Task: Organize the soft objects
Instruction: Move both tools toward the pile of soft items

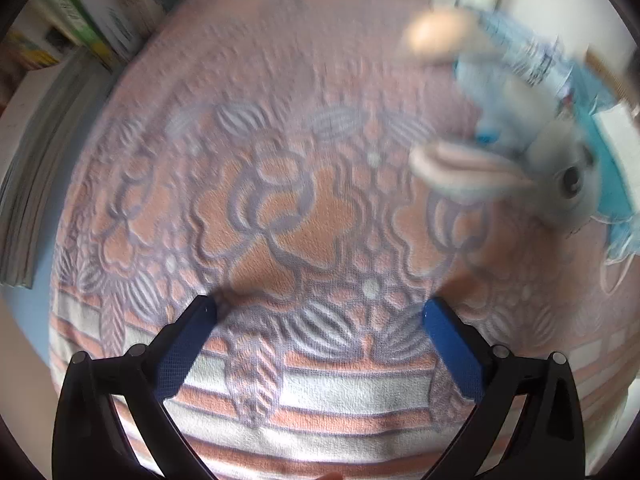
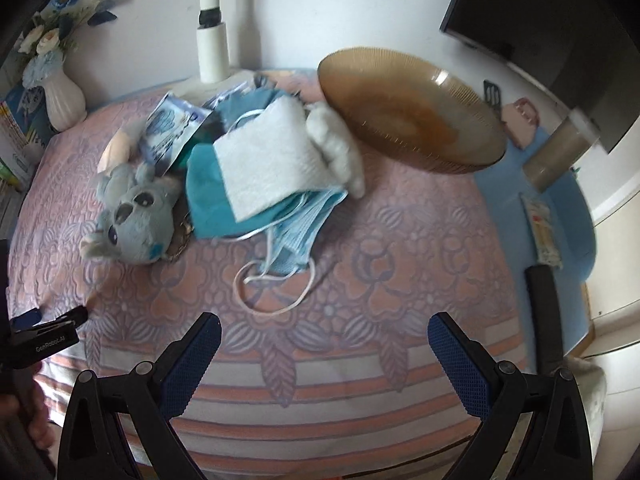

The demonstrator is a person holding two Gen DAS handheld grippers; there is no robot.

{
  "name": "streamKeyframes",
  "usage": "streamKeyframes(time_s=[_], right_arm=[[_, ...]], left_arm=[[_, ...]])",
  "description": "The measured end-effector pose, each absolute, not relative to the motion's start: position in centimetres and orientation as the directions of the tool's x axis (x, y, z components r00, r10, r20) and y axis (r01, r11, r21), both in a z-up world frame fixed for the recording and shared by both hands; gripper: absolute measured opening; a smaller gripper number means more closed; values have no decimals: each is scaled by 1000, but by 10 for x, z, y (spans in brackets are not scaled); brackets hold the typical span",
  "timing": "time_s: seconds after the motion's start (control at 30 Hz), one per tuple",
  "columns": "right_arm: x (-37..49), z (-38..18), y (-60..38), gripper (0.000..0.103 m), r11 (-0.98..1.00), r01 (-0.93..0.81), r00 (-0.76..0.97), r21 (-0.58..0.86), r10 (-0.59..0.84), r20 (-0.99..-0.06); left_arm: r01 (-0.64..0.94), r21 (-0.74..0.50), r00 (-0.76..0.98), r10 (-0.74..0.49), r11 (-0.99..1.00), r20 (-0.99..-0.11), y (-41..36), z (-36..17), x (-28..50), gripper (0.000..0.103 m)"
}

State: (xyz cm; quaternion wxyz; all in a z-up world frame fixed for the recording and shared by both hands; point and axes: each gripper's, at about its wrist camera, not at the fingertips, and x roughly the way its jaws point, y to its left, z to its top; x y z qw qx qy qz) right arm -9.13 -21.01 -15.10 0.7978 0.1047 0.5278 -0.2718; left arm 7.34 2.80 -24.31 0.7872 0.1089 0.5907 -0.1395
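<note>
Holding both jaws spread wide and empty: left gripper (image 1: 320,312) and right gripper (image 2: 324,332) hovering over the patterned towel (image 2: 360,280). Finding the soft objects heaped at 11 o'clock in the right wrist view: grey plush toy (image 2: 132,216), teal cloth (image 2: 208,200), white pad (image 2: 272,160), face masks (image 2: 300,232) with loops trailing toward 6 o'clock. Leaning an amber plate (image 2: 408,112) at 1 o'clock, probably the receptacle. Seeing the plush blurred at 2 o'clock in the left wrist view.
</note>
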Motion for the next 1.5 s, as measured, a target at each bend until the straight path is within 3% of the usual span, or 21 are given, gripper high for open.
streamKeyframes(time_s=[0.33, 0.53, 0.7, 1.03, 1.17, 1.27, 1.5], right_arm=[[-76, -158, -213, 103, 840, 538, 324, -71, -284, -903], [-70, -143, -234, 103, 821, 570, 354, -27, -275, -894], [-61, -128, -255, 102, 827, 562, 392, 22, -244, -887], [-36, -133, -298, 68, 862, 497, 413, 97, -136, -901], [-19, -145, -310, 43, 873, 476, 407, 110, -107, -907], [-10, -151, -318, 40, 874, 469, 418, 125, -95, -904], [11, -160, -326, 40, 877, 446, 436, 178, -39, -899]], left_arm=[[385, 35, 278, -80, 922, -957, 30, -239, 73, 102], [464, -39, 354, -226, 885, -907, 16, -179, 89, 102], [519, -127, 316, -328, 845, -890, -7, -167, 101, 102], [512, -112, 321, -310, 852, -895, -71, -158, 71, 93], [467, -109, 323, -285, 877, -903, -83, -164, 74, 80], [433, -102, 335, -264, 896, -904, -84, -164, 74, 74], [412, -92, 336, -245, 907, -910, -96, -168, 72, 73]])
